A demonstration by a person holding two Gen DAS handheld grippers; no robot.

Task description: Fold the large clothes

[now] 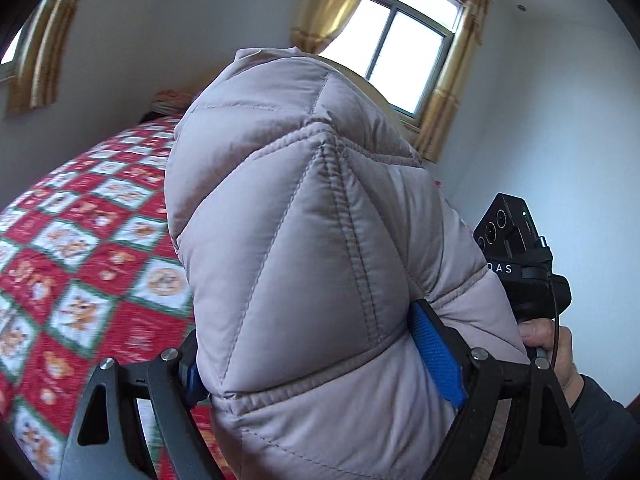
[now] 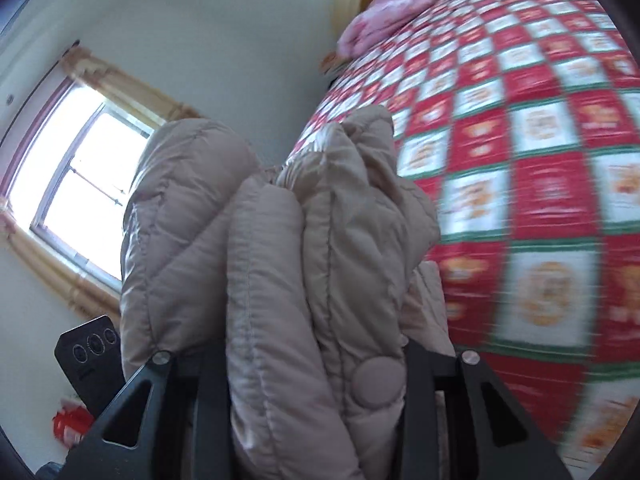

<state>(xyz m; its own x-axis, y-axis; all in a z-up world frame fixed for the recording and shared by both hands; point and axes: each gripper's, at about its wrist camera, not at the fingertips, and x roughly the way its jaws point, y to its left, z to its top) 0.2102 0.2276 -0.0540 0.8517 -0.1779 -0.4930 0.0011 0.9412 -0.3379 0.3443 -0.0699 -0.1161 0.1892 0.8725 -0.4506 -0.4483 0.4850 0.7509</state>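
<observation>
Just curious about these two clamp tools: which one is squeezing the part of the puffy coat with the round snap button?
The right gripper: the puffy coat bunched between its fingers shows a round snap button. The left gripper holds only plain quilted fabric.

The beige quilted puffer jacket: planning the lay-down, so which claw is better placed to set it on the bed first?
Probably right: the right claw grips bunched beige quilted puffer jacket with the red checked bedspread right beside it. The left claw grips a bulkier part.

Left gripper (image 1: 320, 364): black angular finger arms showing silver round screws, blue ribbed pads (image 1: 438, 356). Right gripper (image 2: 316, 400): matching black arms, silver screws. Its black camera housing (image 1: 516, 256) is showing three round lenses, white lettering, black cable. Person wearing dark grey sleeve (image 1: 600, 424).
</observation>
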